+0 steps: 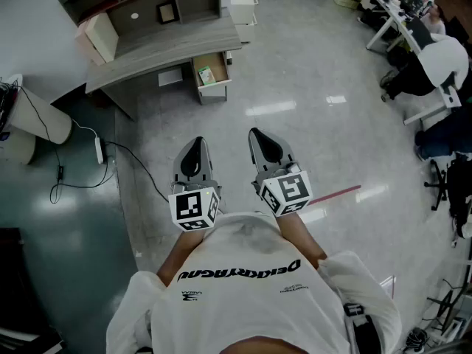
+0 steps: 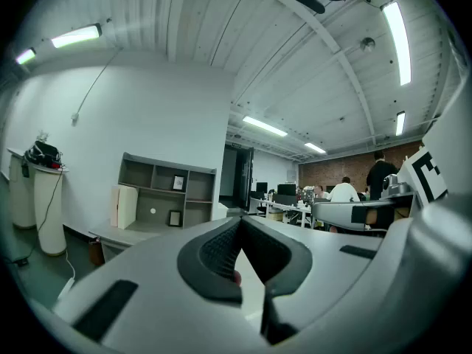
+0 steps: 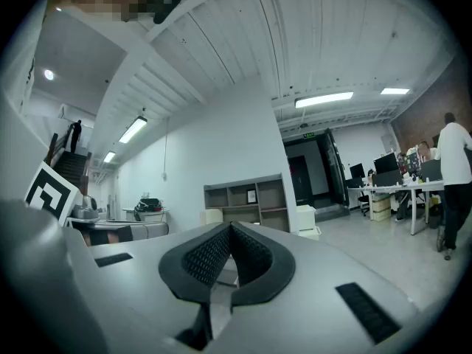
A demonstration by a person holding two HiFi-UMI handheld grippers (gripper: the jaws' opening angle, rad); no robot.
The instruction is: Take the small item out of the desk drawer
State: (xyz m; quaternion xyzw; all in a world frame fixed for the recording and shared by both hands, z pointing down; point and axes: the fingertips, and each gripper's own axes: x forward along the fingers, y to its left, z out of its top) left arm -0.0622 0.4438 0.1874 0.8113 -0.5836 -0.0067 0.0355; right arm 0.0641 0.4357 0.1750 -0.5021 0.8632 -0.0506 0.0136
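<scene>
A grey desk (image 1: 158,54) with a shelf unit on top stands far ahead across the floor. Its drawer (image 1: 214,88) is pulled open, and a small green and white item (image 1: 206,75) lies inside. My left gripper (image 1: 194,141) and right gripper (image 1: 257,133) are held side by side in front of my chest, well short of the desk. Both point level toward it. The left gripper (image 2: 240,224) has its jaws shut with nothing between them. The right gripper (image 3: 230,228) is likewise shut and empty. The desk's shelf unit (image 2: 167,196) shows beyond the left jaws, and the same shelf unit (image 3: 248,202) beyond the right.
A white cylinder (image 1: 38,119) stands left of the desk, with a power strip (image 1: 98,150) and cables on the floor. A white drawer cabinet (image 1: 243,6) stands right of the desk. Work tables, chairs and seated people (image 1: 431,57) fill the far right. Red tape (image 1: 341,192) marks the floor.
</scene>
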